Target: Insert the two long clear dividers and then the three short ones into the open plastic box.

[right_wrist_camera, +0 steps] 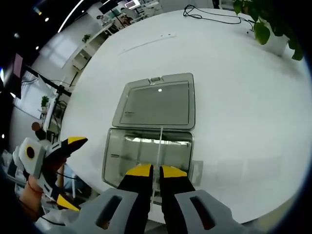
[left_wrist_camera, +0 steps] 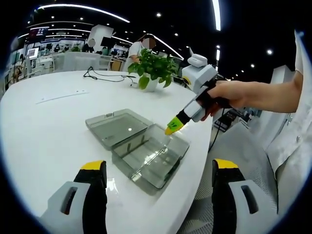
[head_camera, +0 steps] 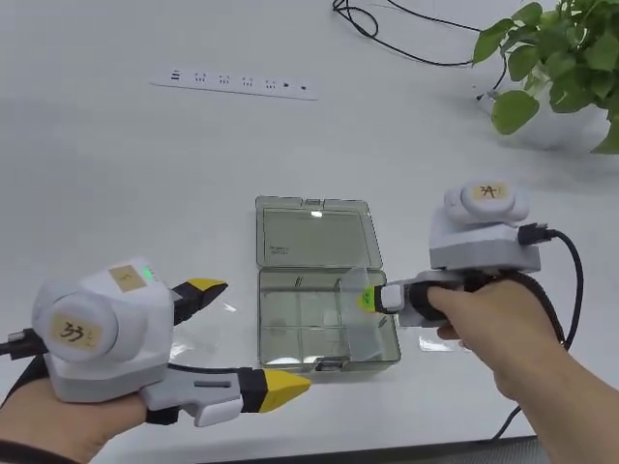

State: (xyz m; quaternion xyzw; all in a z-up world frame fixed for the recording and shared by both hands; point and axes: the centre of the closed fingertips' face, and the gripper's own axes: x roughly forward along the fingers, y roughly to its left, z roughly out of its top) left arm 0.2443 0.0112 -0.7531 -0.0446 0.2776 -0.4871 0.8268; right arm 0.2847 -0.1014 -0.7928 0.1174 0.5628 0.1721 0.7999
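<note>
The right tool (right_wrist_camera: 156, 169) is pinching a thin, clear divider (right_wrist_camera: 161, 146) edge-on inside the smoky rectangular plastic box (head_camera: 314, 232); the left tool (head_camera: 258, 334), at 8 o'clock, is gaping apart.

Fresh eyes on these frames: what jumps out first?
The open plastic box sits dead centre in the head view, its lid laid flat behind it. The right gripper is shut on a clear divider, held edge-on over the box. The left gripper hangs open at the lower left, just short of the box.
</note>
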